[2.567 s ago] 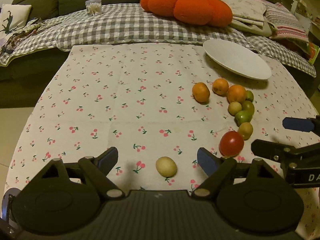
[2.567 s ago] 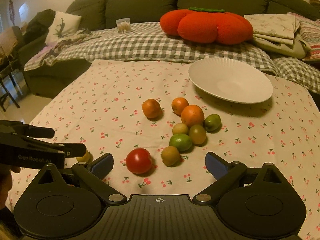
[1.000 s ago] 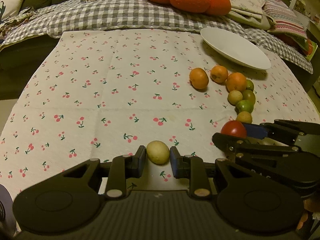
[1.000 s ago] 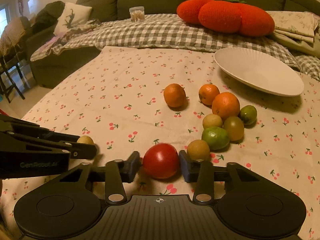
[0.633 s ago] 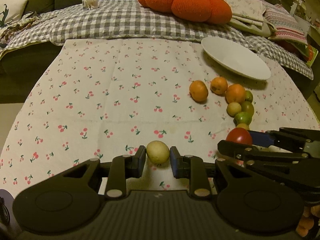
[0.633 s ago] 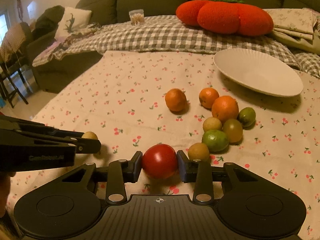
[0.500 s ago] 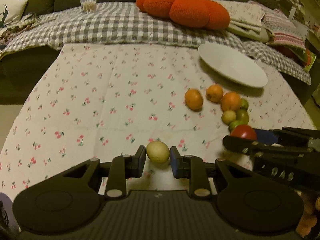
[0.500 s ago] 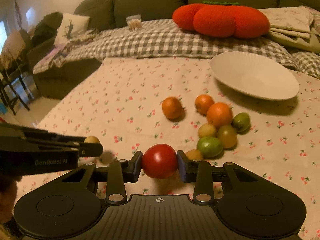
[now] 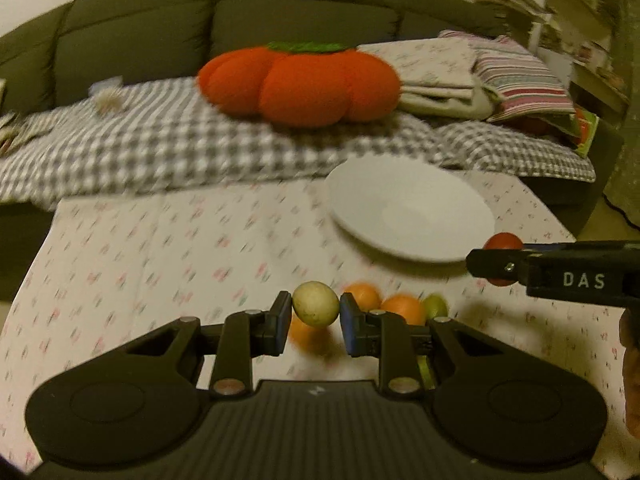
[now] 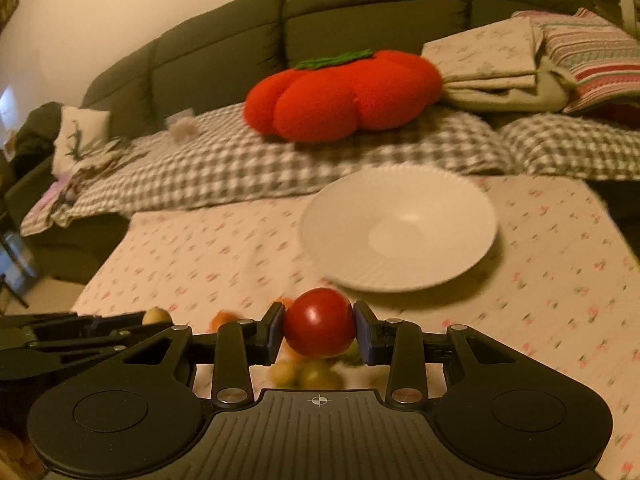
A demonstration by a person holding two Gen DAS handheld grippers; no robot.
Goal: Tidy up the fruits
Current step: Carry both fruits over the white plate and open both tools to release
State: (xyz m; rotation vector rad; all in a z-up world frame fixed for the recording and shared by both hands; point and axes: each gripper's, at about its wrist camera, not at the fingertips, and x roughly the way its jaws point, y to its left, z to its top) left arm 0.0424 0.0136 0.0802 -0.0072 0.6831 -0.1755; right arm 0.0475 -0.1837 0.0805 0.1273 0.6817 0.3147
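My left gripper is shut on a pale yellow fruit and holds it in the air above the cherry-print tablecloth. The right gripper is shut on a red tomato, also lifted. From the left wrist view the right gripper shows at the right with the tomato near the white plate. The plate lies just beyond the tomato and has nothing on it. Orange fruits and green ones lie blurred below the fingers.
An orange pumpkin cushion sits on the checked blanket over the dark green sofa behind the table. Folded cloths and a striped pillow lie at the right. A person's hand shows at the right edge.
Both grippers have risen off the tablecloth with their fruit and moved forward toward the plate. The loose fruits now lie under the fingers instead of ahead of them.
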